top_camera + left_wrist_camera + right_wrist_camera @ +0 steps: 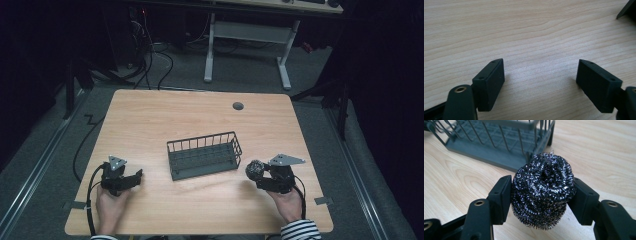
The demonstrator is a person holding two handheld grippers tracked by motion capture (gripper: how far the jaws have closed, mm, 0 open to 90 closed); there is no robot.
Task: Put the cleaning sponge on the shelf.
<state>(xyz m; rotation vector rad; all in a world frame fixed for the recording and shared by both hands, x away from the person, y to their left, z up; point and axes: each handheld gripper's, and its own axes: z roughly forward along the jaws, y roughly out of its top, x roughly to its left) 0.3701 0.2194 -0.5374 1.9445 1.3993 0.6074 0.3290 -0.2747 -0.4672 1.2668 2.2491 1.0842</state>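
A dark steel-wool scouring ball sits squeezed between the jaws of my right gripper, which is shut on it. In the high view that ball is just right of the grey wire basket, near the table's front right, with the right gripper behind it. The wire basket stands empty a short way beyond the ball. My left gripper rests at the front left of the table, held by a hand. Its jaws stand wide apart over bare wood, so the left gripper is open and holds nothing.
The light wooden table has a grey cable port near its far edge. Beyond it are the white legs of another desk and cables on the floor. A striped sleeve enters at the bottom right.
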